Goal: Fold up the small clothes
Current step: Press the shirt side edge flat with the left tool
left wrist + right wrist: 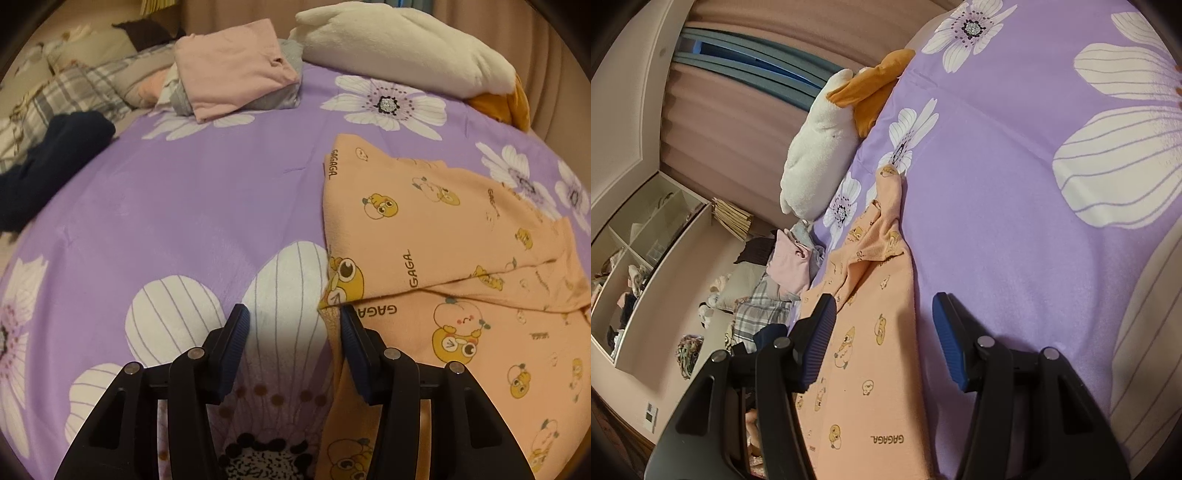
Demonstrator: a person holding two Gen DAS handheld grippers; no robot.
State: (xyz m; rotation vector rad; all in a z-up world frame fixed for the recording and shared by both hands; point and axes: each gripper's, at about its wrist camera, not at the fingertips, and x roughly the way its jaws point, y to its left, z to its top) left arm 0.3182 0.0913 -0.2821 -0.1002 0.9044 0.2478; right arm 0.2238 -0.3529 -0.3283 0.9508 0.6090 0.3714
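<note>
Left gripper (291, 317) hangs with jaws wide apart, gripping nothing; the peach cotton garment printed with yellow ducks (436, 236) lies partly folded, its edge at the right-hand jaw, likely lined up for a pinch. Right gripper (884, 308) is spread too, the garment's hem (871, 369) running between its jaws. Beyond, purple flowered bedspread (192, 192), then a folded pink stack (232, 70), white plush pillow (399, 44) and curtains (731, 110).

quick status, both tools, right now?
Left tool: open, holding nothing, at the edge of the peach garment.
Right tool: open, straddling the garment's edge, not clamped.
</note>
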